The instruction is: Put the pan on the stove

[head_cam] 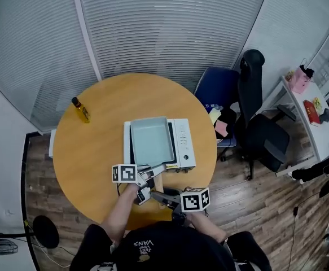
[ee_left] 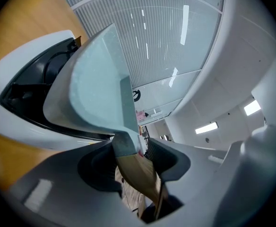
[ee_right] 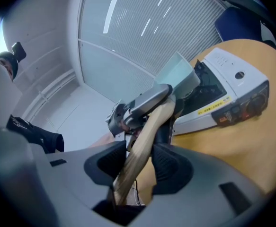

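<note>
A pale teal rectangular pan lies over the black top of the white stove on the round wooden table. Its wooden handle points toward me. My left gripper is shut on the handle close to the pan. My right gripper is shut on it further back. In the left gripper view the pan rises over the stove, with the handle between the jaws of the left gripper. The right gripper view has the handle in the right gripper, with the pan and stove beyond.
A small yellow bottle stands at the table's left. A blue chair and a black office chair stand right of the table. A white side table holding small items is at far right. Blinds cover the glass wall behind.
</note>
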`<act>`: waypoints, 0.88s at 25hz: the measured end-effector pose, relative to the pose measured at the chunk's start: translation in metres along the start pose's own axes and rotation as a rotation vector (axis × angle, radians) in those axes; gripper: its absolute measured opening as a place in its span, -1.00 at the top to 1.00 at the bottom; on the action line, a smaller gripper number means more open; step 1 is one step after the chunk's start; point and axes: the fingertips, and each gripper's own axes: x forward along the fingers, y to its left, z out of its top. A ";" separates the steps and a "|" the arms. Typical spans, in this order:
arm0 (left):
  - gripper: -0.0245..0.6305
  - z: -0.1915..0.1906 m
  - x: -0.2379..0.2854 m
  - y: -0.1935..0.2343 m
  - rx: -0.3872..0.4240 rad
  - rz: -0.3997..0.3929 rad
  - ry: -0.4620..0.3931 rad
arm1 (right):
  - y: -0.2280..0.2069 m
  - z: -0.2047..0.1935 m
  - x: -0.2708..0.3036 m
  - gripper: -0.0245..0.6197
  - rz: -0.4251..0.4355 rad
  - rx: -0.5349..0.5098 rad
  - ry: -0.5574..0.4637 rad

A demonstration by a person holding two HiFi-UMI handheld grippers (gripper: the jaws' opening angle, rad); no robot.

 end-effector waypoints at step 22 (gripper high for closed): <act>0.37 0.012 0.011 0.033 -0.070 0.007 0.032 | -0.023 0.014 0.015 0.41 -0.008 0.068 -0.020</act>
